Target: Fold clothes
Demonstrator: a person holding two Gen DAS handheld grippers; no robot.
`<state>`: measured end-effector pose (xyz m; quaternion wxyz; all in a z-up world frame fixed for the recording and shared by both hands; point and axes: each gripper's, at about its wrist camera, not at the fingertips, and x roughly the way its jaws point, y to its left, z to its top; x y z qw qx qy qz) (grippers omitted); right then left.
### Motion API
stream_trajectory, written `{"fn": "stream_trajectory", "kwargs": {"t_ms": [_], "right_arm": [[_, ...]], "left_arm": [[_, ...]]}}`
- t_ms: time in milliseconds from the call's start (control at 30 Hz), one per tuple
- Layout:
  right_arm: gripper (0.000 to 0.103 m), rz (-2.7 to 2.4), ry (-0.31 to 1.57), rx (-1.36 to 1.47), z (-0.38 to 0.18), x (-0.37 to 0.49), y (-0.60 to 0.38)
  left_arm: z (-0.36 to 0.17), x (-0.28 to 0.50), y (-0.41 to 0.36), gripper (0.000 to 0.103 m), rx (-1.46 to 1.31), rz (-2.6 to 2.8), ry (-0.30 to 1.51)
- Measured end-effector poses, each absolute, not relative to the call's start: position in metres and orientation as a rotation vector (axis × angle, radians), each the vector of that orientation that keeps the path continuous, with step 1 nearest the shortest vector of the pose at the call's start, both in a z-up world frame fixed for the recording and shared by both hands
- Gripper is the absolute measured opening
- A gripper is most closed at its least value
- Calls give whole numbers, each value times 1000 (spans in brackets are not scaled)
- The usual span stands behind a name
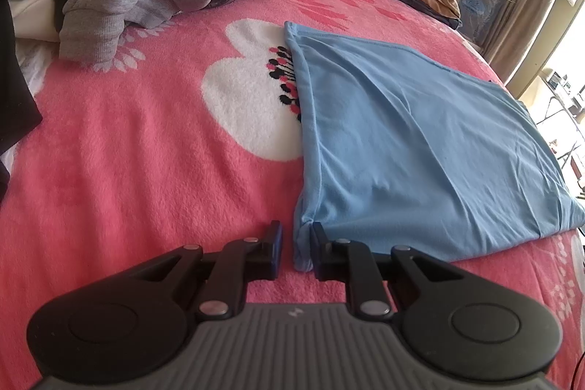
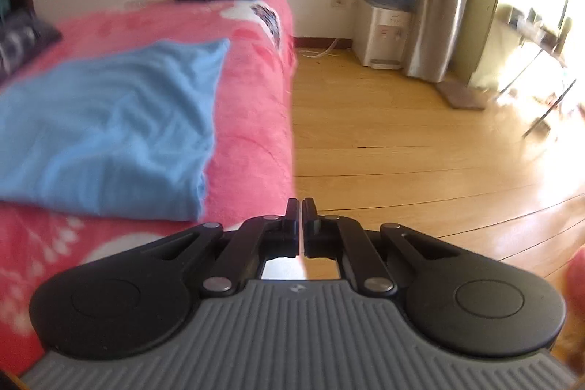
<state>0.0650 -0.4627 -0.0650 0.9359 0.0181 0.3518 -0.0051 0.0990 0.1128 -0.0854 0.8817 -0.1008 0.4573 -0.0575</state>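
The blue garment (image 1: 420,141) lies folded flat on the pink blanket (image 1: 139,178). The left gripper (image 1: 295,245) stands slightly parted, the garment's near corner between its fingers, no clamping evident. Only the right wrist view shows the right gripper (image 2: 301,211) closed, empty, over the wooden floor (image 2: 402,141).

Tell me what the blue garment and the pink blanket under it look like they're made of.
Blue garment: thin, matte knit, likely cotton jersey; it lies in soft fine wrinkles. Pink blanket: plush fleece, probably synthetic; its surface looks fuzzy with a raised pile.
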Motion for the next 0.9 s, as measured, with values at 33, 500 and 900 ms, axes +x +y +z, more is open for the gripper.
{"fn": "stream_trajectory", "kwargs": {"t_ms": [33, 500, 900], "right_arm": [[10, 35, 718, 26, -62, 63, -459], [1, 243, 777, -126, -63, 89, -424], [1, 185, 708, -174, -43, 90, -446]], "left_arm": [[-86, 99, 113, 18, -211, -122, 952], [-82, 97, 99, 6, -107, -98, 915], [-82, 95, 98, 5, -16, -142, 911]]}}
